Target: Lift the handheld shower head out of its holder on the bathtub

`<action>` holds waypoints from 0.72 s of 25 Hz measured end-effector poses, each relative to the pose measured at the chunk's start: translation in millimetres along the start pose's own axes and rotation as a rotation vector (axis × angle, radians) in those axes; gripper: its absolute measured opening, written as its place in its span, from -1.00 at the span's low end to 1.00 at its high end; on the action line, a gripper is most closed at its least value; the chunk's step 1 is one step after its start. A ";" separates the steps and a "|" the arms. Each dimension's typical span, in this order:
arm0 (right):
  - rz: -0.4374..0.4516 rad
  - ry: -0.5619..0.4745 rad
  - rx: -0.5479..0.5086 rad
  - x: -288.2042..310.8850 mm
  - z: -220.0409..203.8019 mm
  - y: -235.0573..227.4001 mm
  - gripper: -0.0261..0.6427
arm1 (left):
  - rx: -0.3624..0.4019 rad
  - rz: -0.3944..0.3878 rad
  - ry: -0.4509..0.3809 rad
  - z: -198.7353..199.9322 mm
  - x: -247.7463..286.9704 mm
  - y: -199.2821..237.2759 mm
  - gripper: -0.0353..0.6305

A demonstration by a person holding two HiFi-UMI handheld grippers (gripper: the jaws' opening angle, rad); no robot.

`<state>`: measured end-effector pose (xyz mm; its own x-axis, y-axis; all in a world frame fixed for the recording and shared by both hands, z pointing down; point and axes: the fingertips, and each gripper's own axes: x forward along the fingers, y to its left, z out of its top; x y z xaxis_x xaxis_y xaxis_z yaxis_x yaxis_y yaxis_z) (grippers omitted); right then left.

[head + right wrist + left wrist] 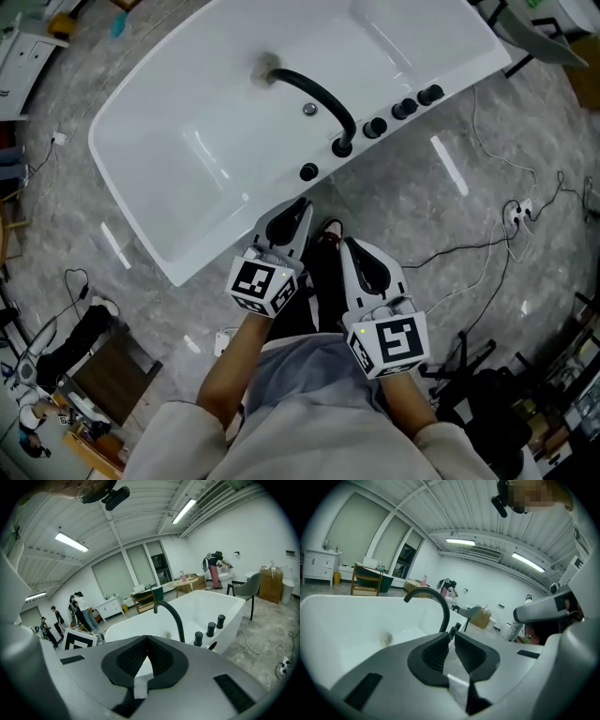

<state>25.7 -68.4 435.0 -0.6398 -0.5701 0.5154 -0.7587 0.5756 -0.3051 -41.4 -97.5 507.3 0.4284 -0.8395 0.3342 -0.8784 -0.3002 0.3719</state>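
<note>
A white bathtub [187, 178] lies ahead with a black arched spout [319, 94] on its near rim. A row of black fittings [403, 110] stands right of the spout base, and one more black fitting [308, 172] stands left of it. I cannot tell which is the shower head. My left gripper [298, 208] hovers just short of the rim near that left fitting [455, 630], jaws a narrow slit apart with nothing between them. My right gripper [351, 247] hangs beside it over the floor, shut and empty; its view shows the spout [173, 616] and the fittings [210, 629].
Cables [487, 244] trail over the grey marbled floor right of the tub, with a plug block [517, 213]. Dark bags [497, 394] and gear lie at lower right, a wooden stand [103, 375] at lower left. Several people [77, 611] stand beyond the tub.
</note>
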 end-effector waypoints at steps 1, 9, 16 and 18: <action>0.000 0.004 0.002 2.4 -1.7 -0.5 -0.88 | 0.001 0.003 0.007 -4.7 3.1 3.3 -0.79; -0.012 0.045 0.026 8.2 -23.7 -7.6 -0.88 | -0.005 0.049 0.086 -53.5 24.3 25.3 -0.57; -0.025 0.083 0.055 11.6 -42.9 -14.2 -0.88 | -0.017 0.076 0.147 -86.9 45.2 41.0 -0.43; -0.029 0.092 0.065 13.6 -47.7 -17.6 -0.88 | -0.005 0.084 0.165 -94.0 53.8 45.9 -0.39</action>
<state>36.3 -58.3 485.6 -0.6058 -0.5276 0.5955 -0.7849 0.5185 -0.3391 -38.7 -113.9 623.8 0.3830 -0.7759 0.5013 -0.9116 -0.2295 0.3411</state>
